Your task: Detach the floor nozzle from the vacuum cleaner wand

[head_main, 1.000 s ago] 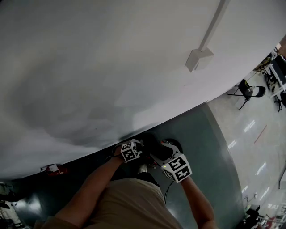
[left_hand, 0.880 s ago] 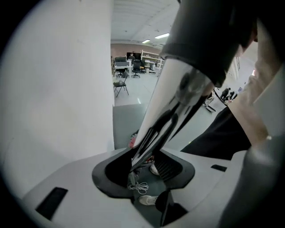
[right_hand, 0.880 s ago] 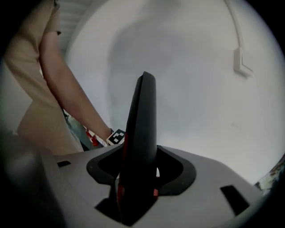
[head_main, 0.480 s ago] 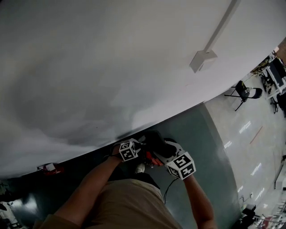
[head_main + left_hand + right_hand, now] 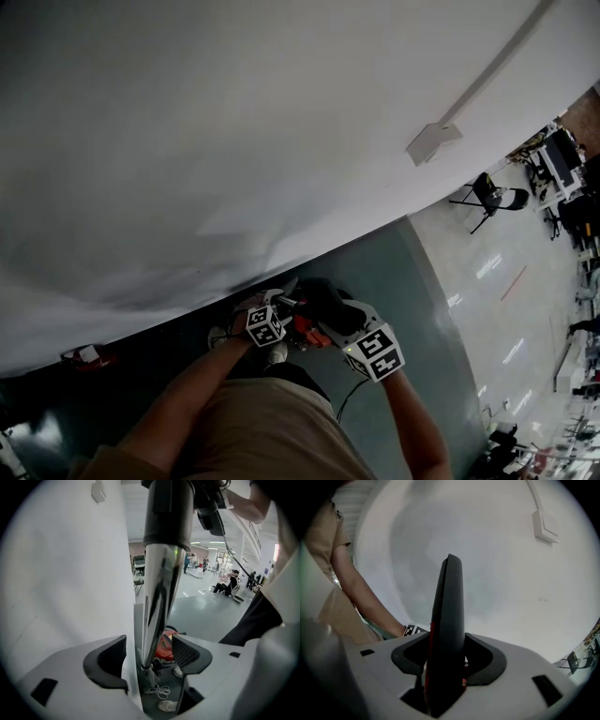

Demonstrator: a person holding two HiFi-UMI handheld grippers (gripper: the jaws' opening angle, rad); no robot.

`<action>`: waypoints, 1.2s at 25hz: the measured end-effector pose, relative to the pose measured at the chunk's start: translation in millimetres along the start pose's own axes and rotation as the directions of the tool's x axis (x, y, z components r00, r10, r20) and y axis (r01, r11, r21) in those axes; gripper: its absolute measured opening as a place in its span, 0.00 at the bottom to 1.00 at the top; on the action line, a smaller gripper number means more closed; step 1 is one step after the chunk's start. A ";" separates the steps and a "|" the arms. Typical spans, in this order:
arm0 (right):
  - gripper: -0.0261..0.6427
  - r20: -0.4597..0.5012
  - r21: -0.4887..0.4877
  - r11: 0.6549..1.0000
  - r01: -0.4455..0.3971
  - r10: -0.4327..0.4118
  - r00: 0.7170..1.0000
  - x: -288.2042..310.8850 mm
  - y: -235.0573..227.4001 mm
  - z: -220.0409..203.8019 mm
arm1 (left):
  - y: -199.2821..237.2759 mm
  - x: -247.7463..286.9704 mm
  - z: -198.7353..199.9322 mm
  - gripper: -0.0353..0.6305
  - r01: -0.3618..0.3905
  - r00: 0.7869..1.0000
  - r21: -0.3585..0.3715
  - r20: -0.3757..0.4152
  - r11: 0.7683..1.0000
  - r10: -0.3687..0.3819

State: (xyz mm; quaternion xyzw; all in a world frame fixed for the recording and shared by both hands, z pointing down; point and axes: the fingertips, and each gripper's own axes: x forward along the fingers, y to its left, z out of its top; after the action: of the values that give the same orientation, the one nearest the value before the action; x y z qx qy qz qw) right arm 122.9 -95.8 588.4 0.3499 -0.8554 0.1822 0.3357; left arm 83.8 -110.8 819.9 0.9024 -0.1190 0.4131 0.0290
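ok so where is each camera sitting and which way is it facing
Head view: on the person's head, facing steeply down along the white wall; both forearms, left gripper and right gripper show.
Left gripper view: on the left gripper, facing along its opening jaws with the chrome wand between them; a forearm and trouser leg show.
Right gripper view: on the right gripper, facing the wall past the vacuum handle it clamps; the left forearm shows.
Shared: the wall box appears in all three.

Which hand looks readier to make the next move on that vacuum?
Probably the left. The left gripper is opening its jaws, the shiny wand loose between them, so it can shift. The right gripper is clamped on the dark handle.
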 end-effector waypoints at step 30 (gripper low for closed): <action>0.37 -0.072 0.034 0.997 0.063 -0.060 0.996 9.1 12.4 18.9 | -9.3 5.0 16.2 0.27 0.212 0.969 0.222 0.075 0.952 -0.233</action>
State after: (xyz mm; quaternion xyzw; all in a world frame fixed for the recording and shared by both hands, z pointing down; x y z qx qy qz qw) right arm 100.7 -101.9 580.5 0.3754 -0.8284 0.1998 0.3647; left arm 101.1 -105.1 813.4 0.9276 0.0270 0.3716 -0.0268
